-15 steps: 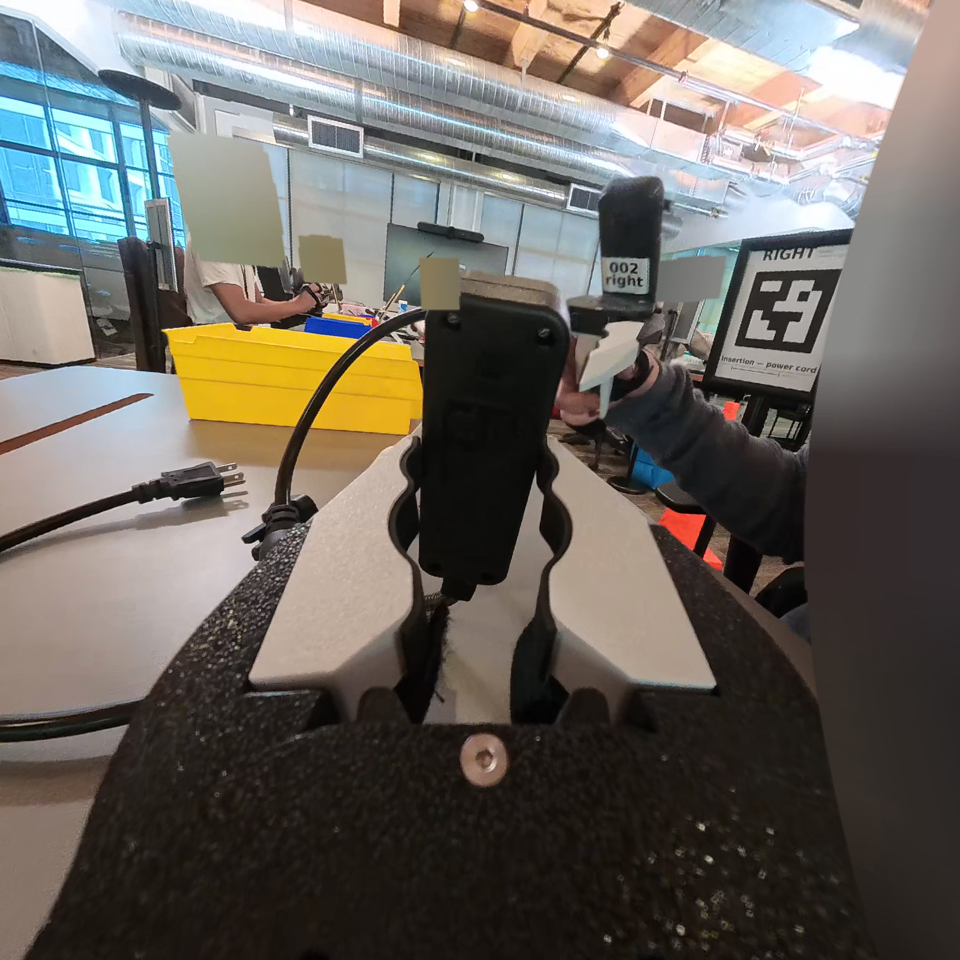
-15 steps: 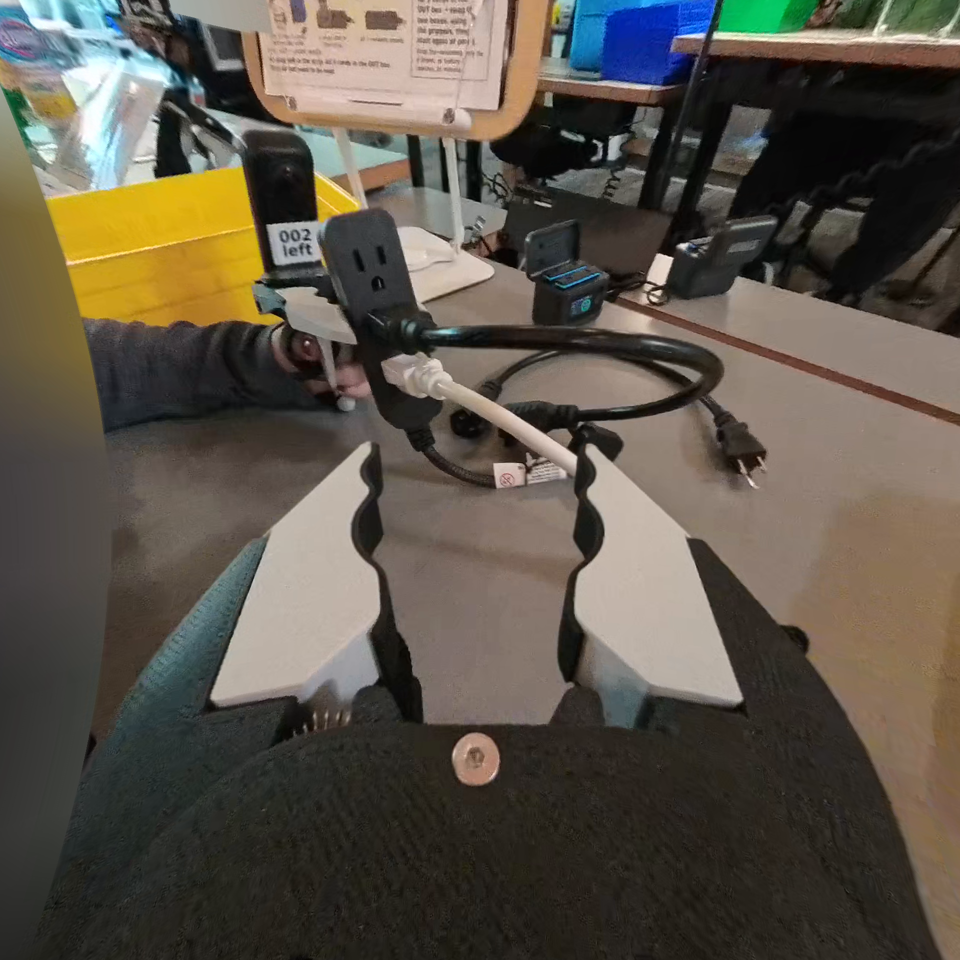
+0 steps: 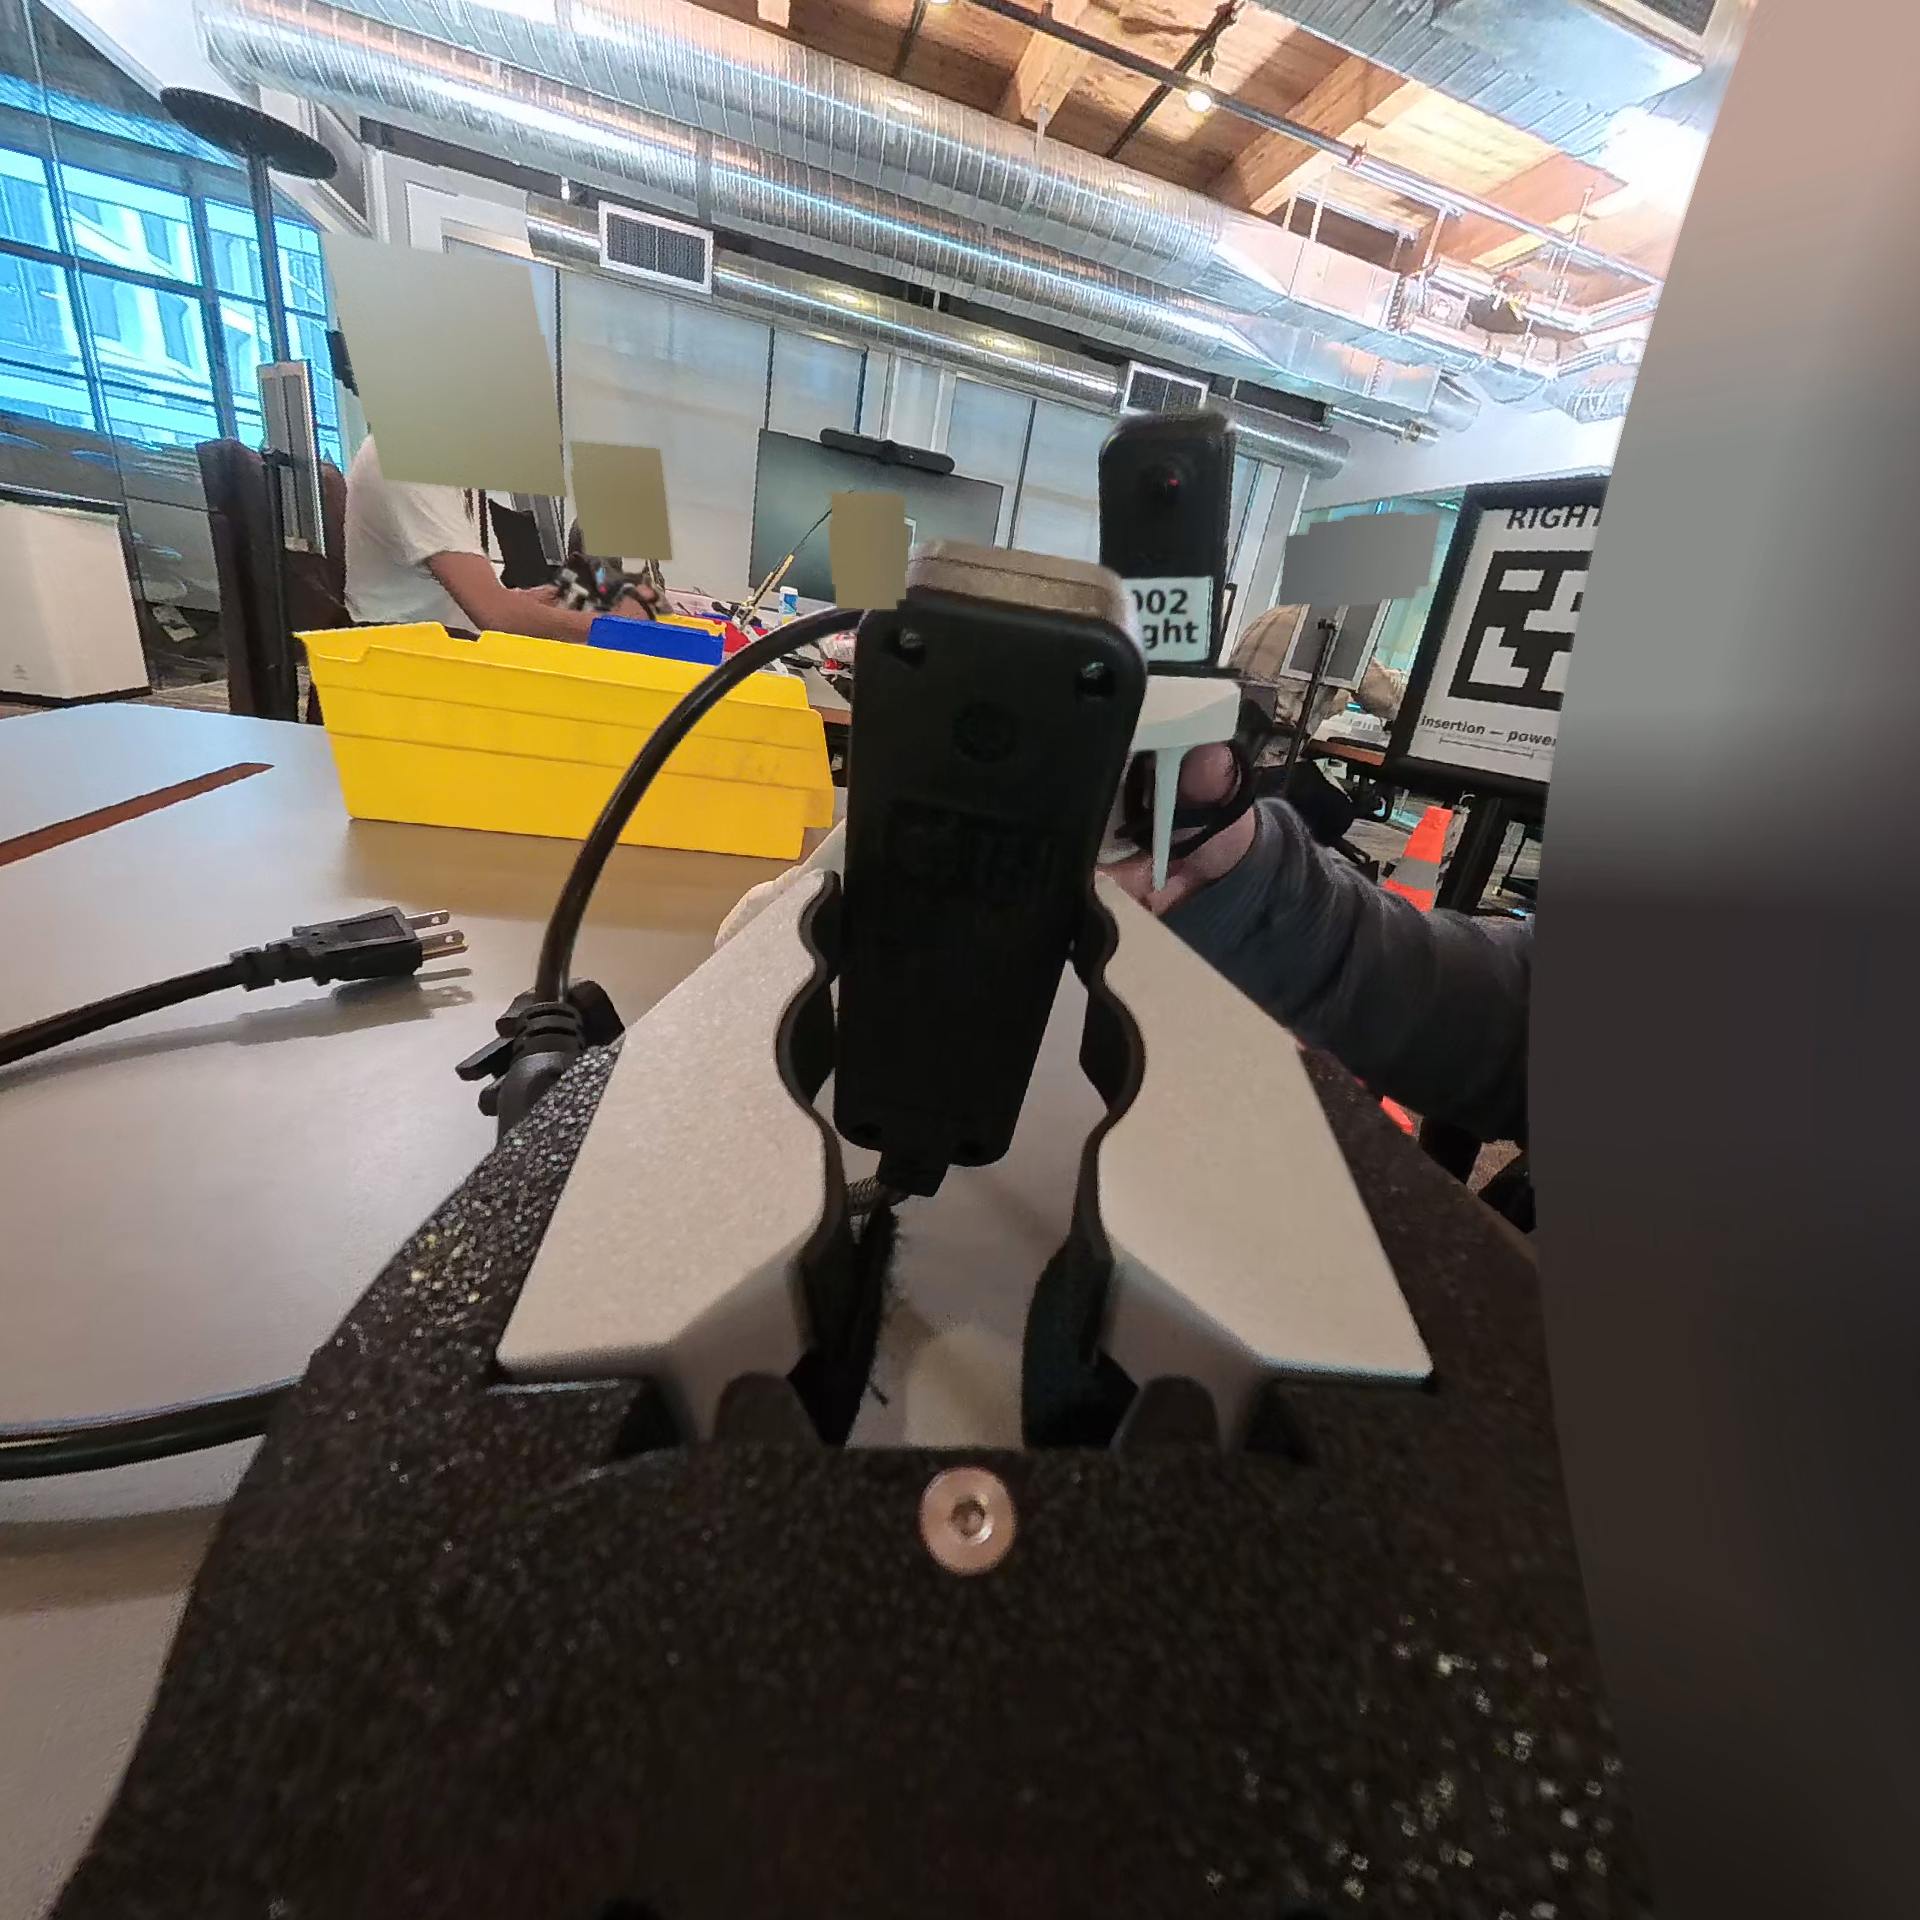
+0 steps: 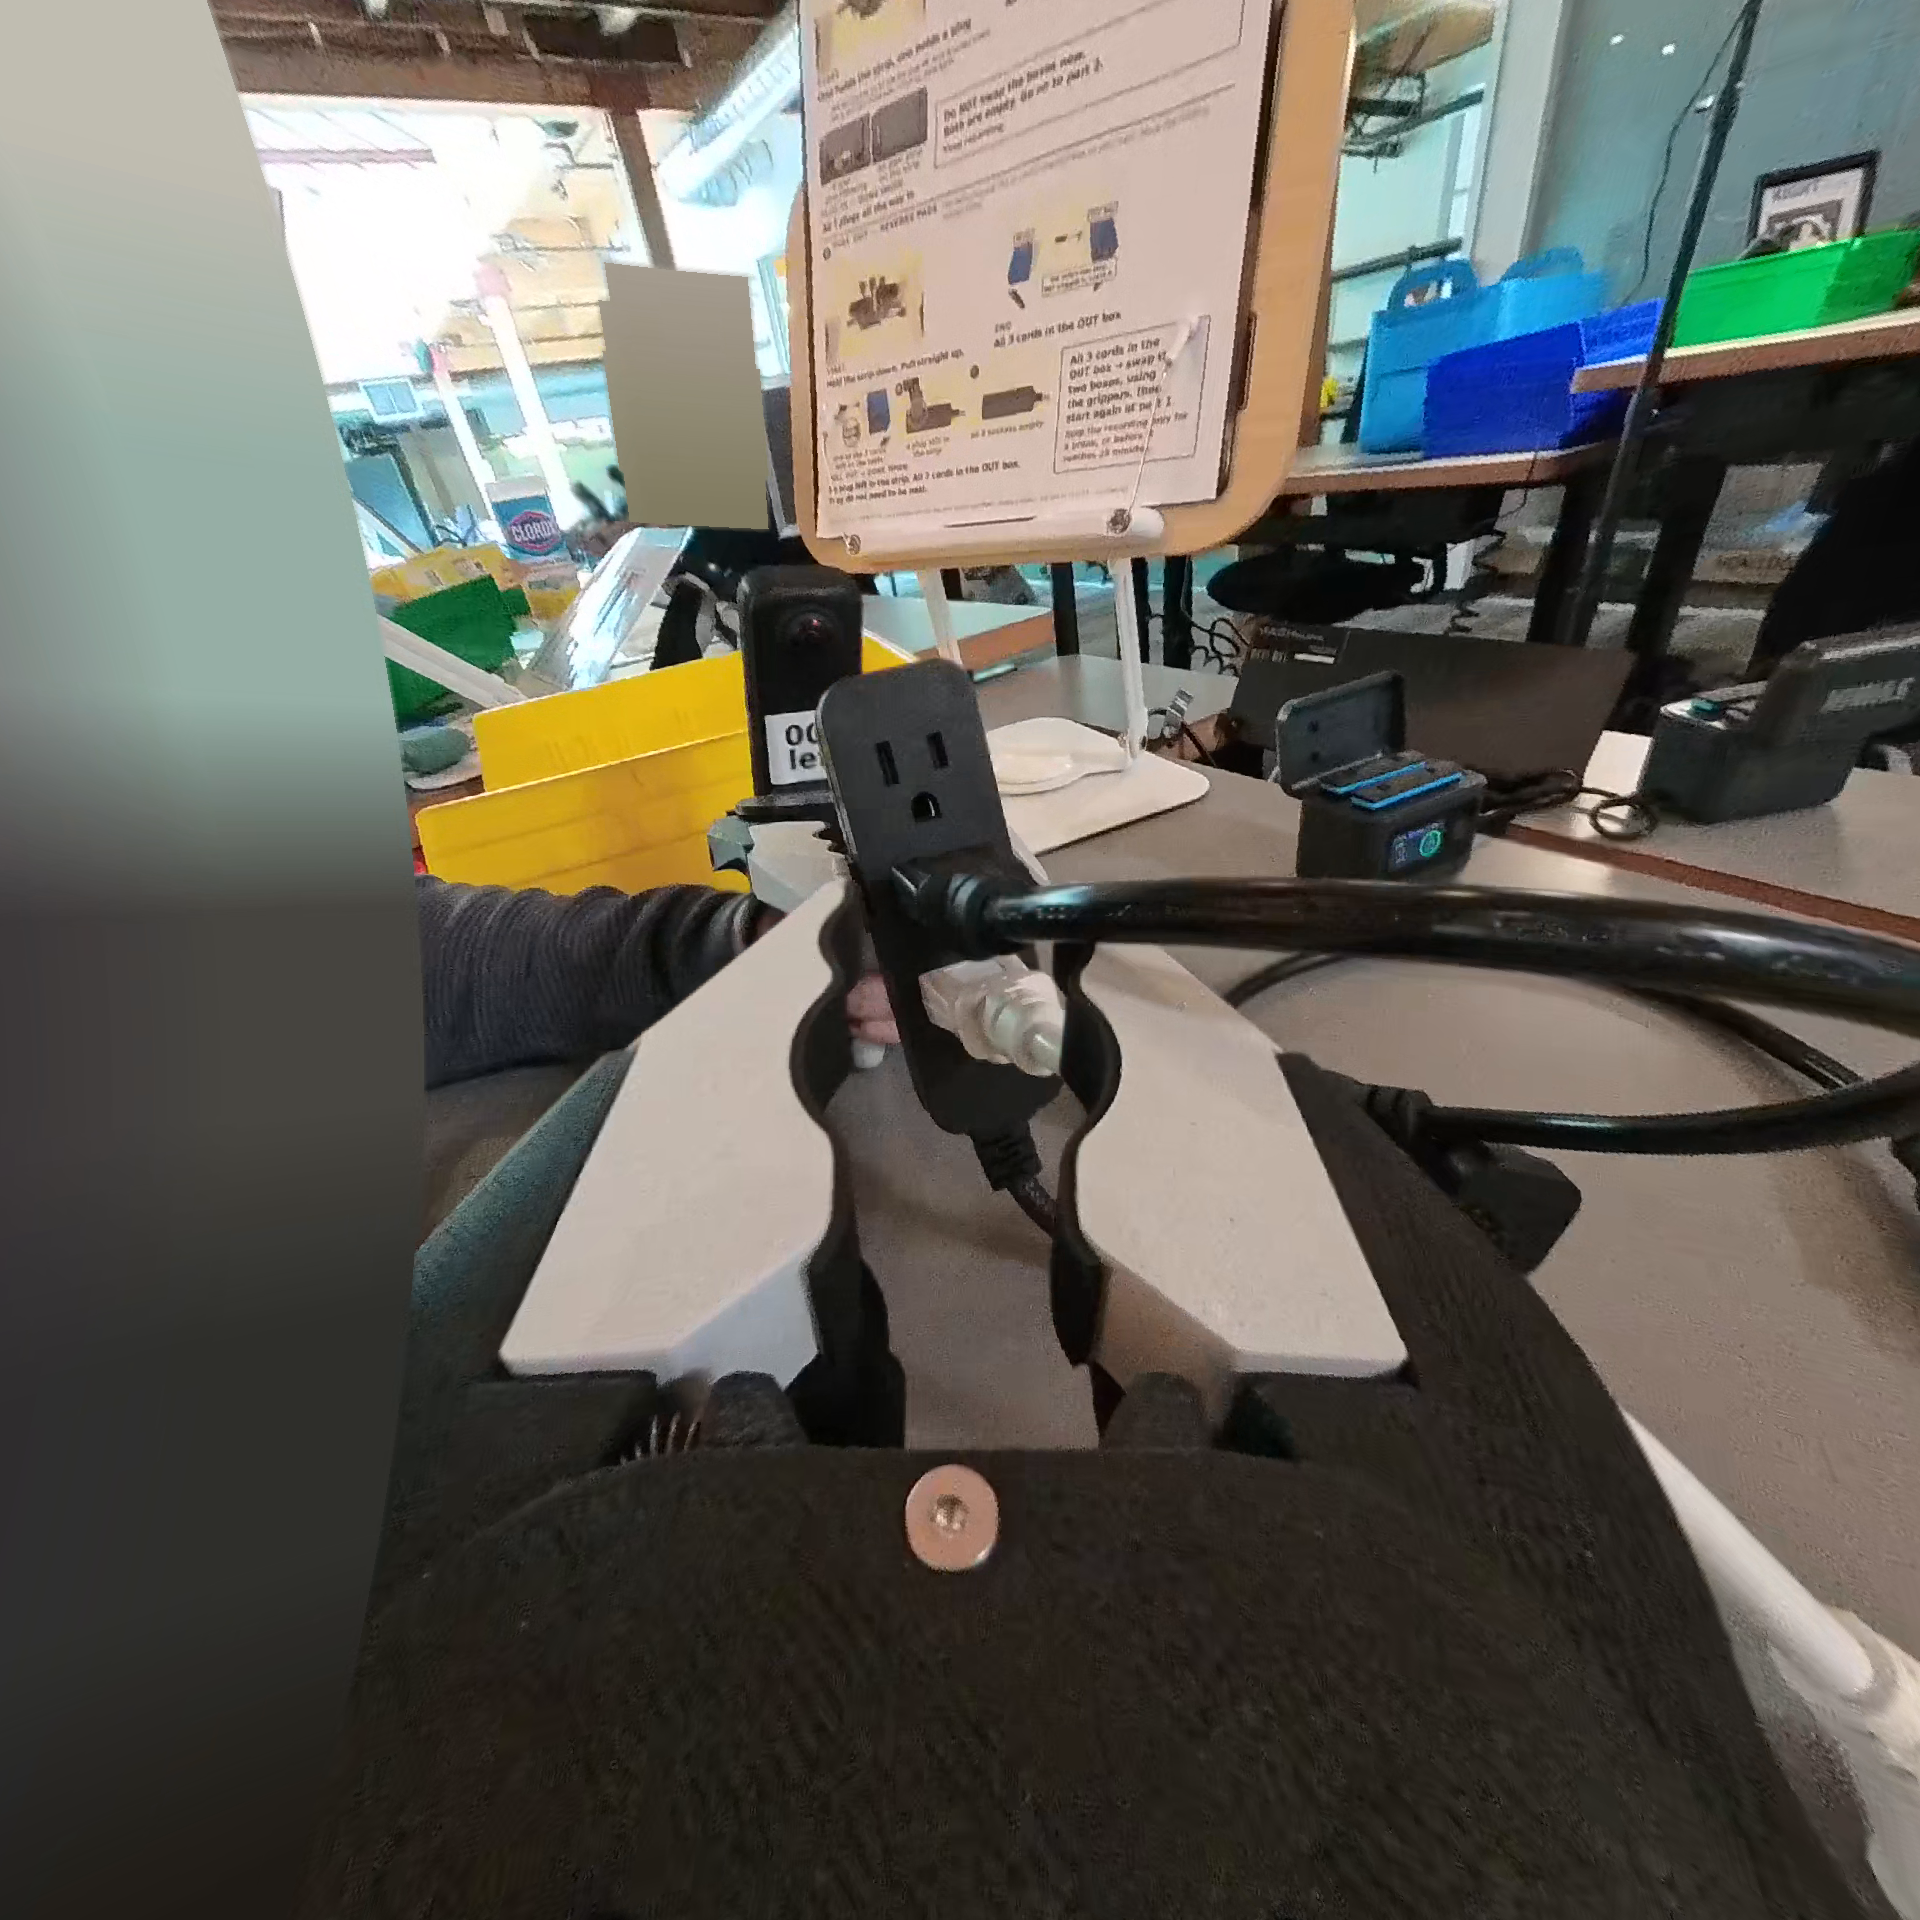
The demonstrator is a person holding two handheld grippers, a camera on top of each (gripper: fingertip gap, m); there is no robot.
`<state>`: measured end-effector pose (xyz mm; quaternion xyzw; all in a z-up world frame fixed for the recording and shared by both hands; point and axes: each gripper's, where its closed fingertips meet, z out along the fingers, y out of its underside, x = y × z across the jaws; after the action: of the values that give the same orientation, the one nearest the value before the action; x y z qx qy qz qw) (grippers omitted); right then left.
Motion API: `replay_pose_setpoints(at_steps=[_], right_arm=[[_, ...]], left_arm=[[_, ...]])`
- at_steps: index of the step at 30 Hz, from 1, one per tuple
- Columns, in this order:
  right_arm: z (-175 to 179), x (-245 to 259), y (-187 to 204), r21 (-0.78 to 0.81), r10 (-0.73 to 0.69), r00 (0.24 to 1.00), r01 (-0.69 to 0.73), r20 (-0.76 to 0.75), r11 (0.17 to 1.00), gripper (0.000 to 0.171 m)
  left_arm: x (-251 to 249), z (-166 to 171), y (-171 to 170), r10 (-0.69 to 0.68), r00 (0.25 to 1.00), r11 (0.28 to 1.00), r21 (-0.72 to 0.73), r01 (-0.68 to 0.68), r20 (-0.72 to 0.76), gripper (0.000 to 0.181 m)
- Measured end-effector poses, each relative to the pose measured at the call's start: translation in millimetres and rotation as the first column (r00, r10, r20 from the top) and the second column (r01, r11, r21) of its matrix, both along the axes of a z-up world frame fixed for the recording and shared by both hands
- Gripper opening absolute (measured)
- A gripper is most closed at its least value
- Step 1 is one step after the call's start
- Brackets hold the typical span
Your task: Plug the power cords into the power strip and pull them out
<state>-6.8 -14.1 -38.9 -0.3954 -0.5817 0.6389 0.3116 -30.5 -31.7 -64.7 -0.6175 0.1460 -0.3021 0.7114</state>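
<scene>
My left gripper (image 3: 961, 904) is shut on the black power strip (image 3: 977, 831) and holds it upright above the grey table (image 3: 208, 1143). In the right wrist view the strip (image 4: 914, 790) shows one empty socket at the top, a black plug (image 4: 935, 894) below it and a white plug (image 4: 987, 1013) lowest. My right gripper (image 4: 956, 945) is half closed, with its fingers on either side of the white plug. The right finger is close against the plug and a gap shows on the left. A loose black plug (image 3: 353, 940) lies on the table.
A yellow bin (image 3: 561, 738) stands behind the strip. An instruction board on a white stand (image 4: 1039, 260), a battery case (image 4: 1382, 800) and a thick black cord (image 4: 1455, 925) are at the right. The white cord (image 4: 1818, 1662) trails past my right gripper. About 5 centimetres separates my left fingertips from my right. Left tips and right tips are each some 25 centimetres from the loose black plug (image 3: 353, 940).
My right gripper moved forward to the strip and its fingers narrowed around the white plug. My left gripper still holds the strip upright.
</scene>
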Motion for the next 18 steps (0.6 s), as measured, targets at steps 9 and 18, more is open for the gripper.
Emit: replay_pose_setpoints(at_steps=[9, 18], right_arm=[[-2.1, 3.3, -2.7, 0.104, 0.017, 0.998, -0.011, -0.056, 0.995, 0.039], [-13.1, 18.0, 16.4, 0.516, -0.11, 0.994, 0.081, 0.024, 0.853, 0.016]], left_arm=[[2.4, -1.1, -0.7, -0.01, 1.0, 1.0, -0.002, 0.01, -0.014, 0.043], [10.2, -3.6, -2.1, -0.018, 0.997, 1.0, 0.008, 0.019, -0.074, 0.042]])
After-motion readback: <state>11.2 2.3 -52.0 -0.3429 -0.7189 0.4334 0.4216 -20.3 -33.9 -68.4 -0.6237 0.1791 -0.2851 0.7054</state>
